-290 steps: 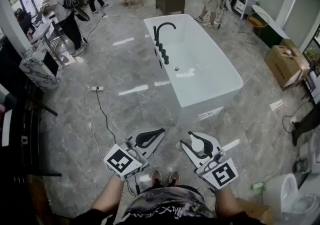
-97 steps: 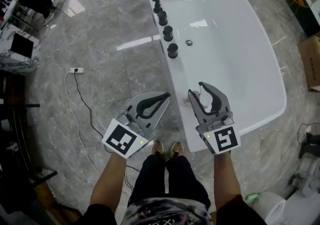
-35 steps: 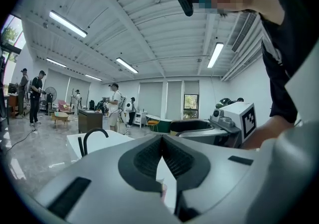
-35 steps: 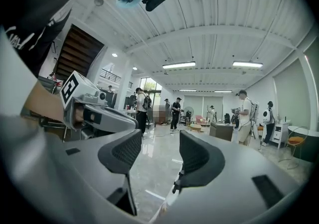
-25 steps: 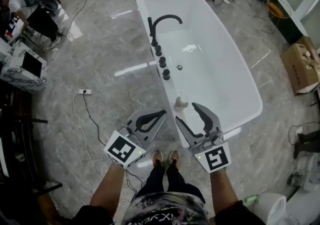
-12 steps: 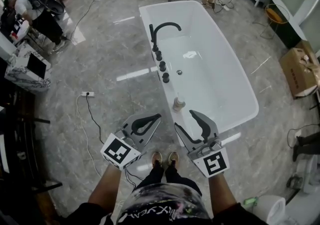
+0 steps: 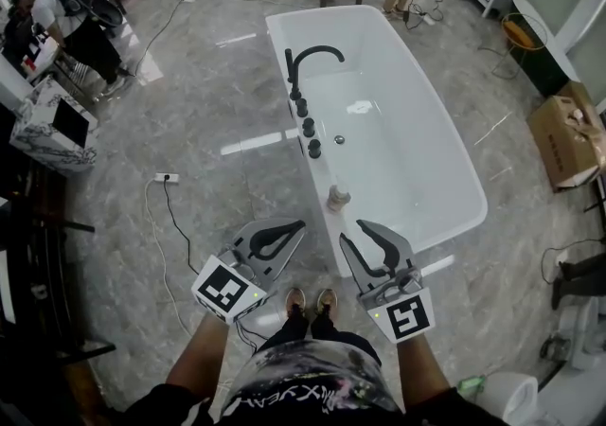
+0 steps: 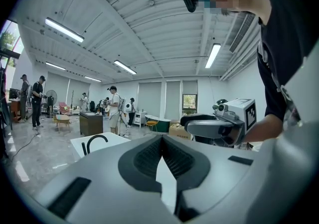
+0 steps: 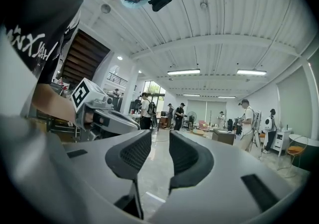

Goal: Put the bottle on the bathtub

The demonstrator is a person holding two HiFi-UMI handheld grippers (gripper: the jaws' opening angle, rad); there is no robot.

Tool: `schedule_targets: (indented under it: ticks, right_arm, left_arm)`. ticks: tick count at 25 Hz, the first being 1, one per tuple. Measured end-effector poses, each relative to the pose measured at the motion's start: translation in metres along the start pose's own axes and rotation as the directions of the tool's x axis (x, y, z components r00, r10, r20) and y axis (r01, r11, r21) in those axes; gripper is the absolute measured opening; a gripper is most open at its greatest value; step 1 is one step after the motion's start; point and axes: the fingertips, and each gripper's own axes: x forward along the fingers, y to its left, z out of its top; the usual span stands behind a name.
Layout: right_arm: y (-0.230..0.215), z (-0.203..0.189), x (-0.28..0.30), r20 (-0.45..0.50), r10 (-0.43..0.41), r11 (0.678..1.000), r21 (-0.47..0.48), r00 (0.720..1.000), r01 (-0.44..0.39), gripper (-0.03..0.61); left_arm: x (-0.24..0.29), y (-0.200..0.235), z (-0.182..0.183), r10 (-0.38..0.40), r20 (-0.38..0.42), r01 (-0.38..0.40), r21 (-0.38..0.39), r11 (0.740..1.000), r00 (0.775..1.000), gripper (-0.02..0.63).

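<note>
The small tan bottle [image 7: 338, 197] stands upright on the left rim of the white bathtub [image 7: 445, 168], near its close end. My right gripper [image 7: 351, 231] hangs just short of the bottle, apart from it. Its jaws have just been closing and stand a little apart with nothing between them, as the right gripper view [image 9: 160, 144] also shows. My left gripper [image 7: 299, 224] is shut and empty over the floor, left of the tub. In the left gripper view the shut left gripper [image 8: 160, 141] points toward the bathtub [image 8: 107, 139].
A black faucet [image 7: 311, 57] and several black knobs line the tub's left rim. A power strip [image 7: 166, 177] with its cable lies on the floor at left. A cardboard box [image 7: 568, 142] sits at right, a toilet [image 7: 511, 398] at lower right. People [image 7: 71, 31] stand at the back left.
Both grippers have drawn back from the tub toward my body. The right jaws have narrowed. The bottle stays put on the rim.
</note>
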Motion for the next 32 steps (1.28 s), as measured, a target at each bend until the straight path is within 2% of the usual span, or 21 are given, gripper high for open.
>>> schedule_targets:
  ticks: [5,8,32]
  right_arm:
    - [0.001,0.006,0.000,0.008,-0.012,1.000,-0.009,1.000,0.012,0.027]
    - [0.004,0.007,0.003,0.009,-0.005,1.000,-0.011,1.000,0.005,0.003]
    - [0.012,0.010,0.002,0.000,-0.001,1.000,-0.009,1.000,0.001,0.000]
  left_arm:
    - [-0.005,0.003,0.005,0.005,0.013,-0.005,-0.001,1.000,1.000,0.012]
    - [-0.007,0.005,0.009,0.006,0.022,-0.006,-0.001,1.000,1.000,0.012]
    - [-0.009,0.007,0.020,0.003,0.037,-0.004,0.019,1.000,0.999,0.013]
